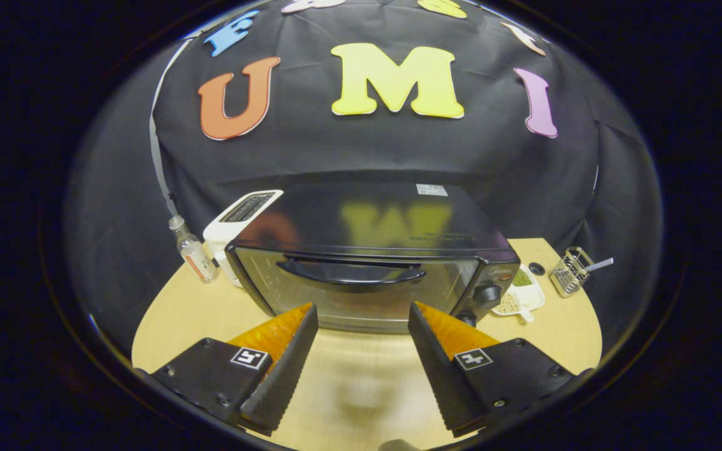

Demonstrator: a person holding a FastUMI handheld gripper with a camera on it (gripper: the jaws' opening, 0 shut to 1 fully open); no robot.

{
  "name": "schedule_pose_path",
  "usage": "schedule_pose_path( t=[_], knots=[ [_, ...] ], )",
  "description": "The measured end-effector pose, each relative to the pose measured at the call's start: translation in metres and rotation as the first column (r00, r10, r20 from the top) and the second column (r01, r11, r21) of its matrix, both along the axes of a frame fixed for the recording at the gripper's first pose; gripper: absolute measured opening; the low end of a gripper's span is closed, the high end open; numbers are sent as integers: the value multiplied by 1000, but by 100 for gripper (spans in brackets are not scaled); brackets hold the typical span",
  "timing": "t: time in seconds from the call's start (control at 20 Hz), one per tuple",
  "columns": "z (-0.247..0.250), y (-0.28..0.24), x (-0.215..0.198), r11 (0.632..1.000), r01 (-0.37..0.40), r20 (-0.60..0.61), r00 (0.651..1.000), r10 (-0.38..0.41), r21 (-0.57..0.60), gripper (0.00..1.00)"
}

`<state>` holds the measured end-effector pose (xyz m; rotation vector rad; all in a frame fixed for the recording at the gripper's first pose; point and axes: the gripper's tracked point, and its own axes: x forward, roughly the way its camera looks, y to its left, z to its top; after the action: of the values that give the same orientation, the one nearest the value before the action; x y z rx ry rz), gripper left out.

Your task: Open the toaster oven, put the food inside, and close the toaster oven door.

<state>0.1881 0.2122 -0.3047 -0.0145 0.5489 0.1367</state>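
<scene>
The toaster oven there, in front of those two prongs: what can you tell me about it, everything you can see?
The toaster oven is a black, glossy box with a glass door, shut, and a curved dark handle across the door's top. Two knobs sit on its right side. It stands upright on the wooden table, a white toaster close beside it. The gripper is open just ahead of the door, touching nothing.

The tongs (pixel 361 319) have black ridged fingers (pixel 282 369), orange backing, screwed black plates, and square black-and-white markers.
</scene>
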Motion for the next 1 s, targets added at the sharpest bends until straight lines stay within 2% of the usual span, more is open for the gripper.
schedule_pose_path(
  t=[0.2,0.5,0.7,0.75,1.0],
  knots=[
    [26,-7,-14,1000,-5,36,999,5,24,93],
    [127,-41,-54,999,-8,208,978,0,40,93],
    [216,-88,-91,998,27,360,932,-44,54,94],
    [235,-102,-101,997,43,395,917,-62,58,100],
    [294,-160,-149,992,105,505,854,-125,69,100]
  ],
)
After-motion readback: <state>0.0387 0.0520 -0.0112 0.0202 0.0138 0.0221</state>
